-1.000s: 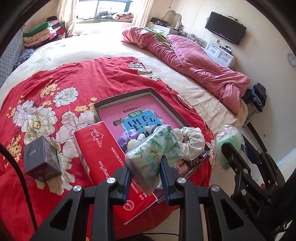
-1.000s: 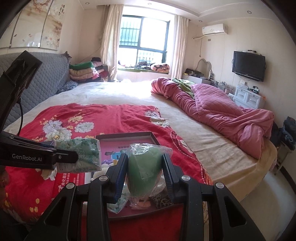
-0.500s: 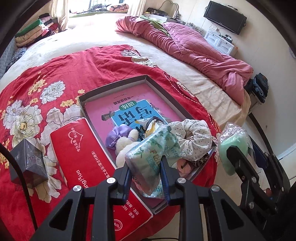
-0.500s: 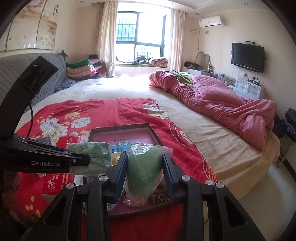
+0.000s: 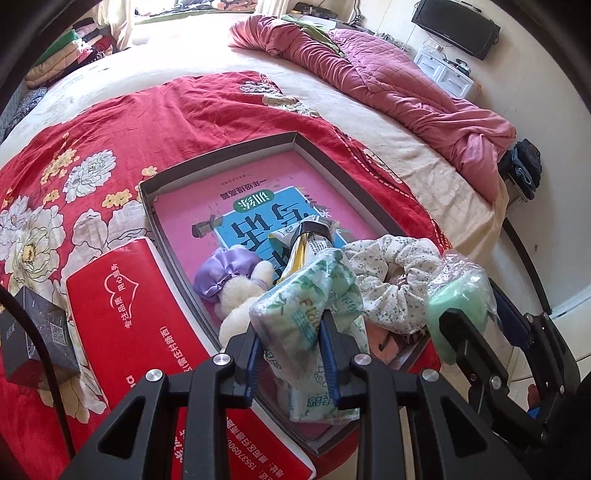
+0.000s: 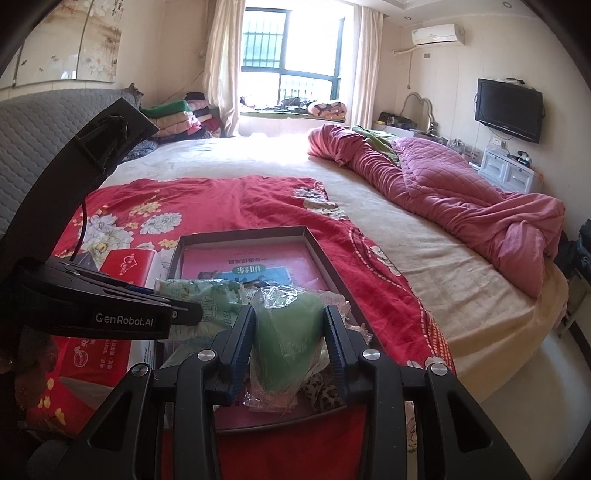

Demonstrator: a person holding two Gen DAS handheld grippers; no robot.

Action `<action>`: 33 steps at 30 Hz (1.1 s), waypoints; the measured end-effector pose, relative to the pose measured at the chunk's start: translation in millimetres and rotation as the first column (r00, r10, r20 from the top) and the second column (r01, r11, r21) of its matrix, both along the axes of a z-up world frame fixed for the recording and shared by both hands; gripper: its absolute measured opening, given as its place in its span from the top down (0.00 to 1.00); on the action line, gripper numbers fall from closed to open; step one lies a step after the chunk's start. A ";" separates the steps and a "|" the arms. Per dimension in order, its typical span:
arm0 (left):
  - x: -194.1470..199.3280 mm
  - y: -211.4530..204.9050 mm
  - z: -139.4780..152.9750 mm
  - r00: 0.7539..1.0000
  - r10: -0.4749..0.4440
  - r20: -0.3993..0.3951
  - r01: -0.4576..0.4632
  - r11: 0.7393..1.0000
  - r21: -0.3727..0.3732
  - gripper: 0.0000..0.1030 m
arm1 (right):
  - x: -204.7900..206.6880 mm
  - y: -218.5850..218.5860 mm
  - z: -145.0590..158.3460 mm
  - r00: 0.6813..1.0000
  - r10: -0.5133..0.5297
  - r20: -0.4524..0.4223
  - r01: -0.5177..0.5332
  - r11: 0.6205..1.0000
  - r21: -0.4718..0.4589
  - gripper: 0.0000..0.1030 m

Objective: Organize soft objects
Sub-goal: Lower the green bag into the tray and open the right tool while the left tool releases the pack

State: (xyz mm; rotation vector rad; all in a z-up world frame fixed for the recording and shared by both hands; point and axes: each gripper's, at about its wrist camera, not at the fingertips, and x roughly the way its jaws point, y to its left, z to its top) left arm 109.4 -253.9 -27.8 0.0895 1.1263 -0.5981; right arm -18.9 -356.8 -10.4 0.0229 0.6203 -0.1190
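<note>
2 grippers over a tray [image 5: 258, 146] (both loaded), left gripper [image 5: 290, 345] clamping tissue pack [image 5: 295, 306], right gripper [image 6: 290, 334] clamping bagged green sponge [image 6: 286, 334]

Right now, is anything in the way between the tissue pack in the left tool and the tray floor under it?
Yes. The left tool grips the tissue pack above the near end of the tray, where a white plush toy, another tissue pack and a floral scrunchie lie. The far end holds only the pink book.

Red floral blanket [image 5: 155, 122] covers bed nr side; pink quilt [image 6: 454, 192] bunched at 2 o'clock. TV [image 6: 509, 109] on wall at 2, AC [image 6: 438, 34] at 1, window [image 6: 291, 55] at 12. Folded blankets [image 6: 173, 116] at 10. Black box [image 5: 35, 338] at 9.
</note>
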 end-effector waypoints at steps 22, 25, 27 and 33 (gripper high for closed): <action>10.6 4.0 -5.3 0.999 0.012 -0.034 -0.013 0.999 -0.029 0.71 | 49.3 -11.2 -46.3 0.996 0.061 -0.071 -0.052 0.991 0.120 0.59; 11.6 5.2 -5.8 0.999 0.013 -0.043 -0.014 0.999 -0.038 0.71 | 47.9 -14.2 -48.2 0.996 0.055 -0.071 -0.044 0.988 0.146 0.58; 12.4 6.3 -5.8 0.999 0.011 -0.052 -0.013 0.999 -0.050 0.70 | 44.9 -18.6 -48.8 0.996 0.052 -0.071 -0.039 0.983 0.177 0.51; 11.7 7.6 -5.7 0.998 0.010 -0.057 -0.014 0.998 -0.057 0.70 | 34.6 -22.9 -47.9 0.997 0.038 -0.061 -0.025 0.978 0.205 0.41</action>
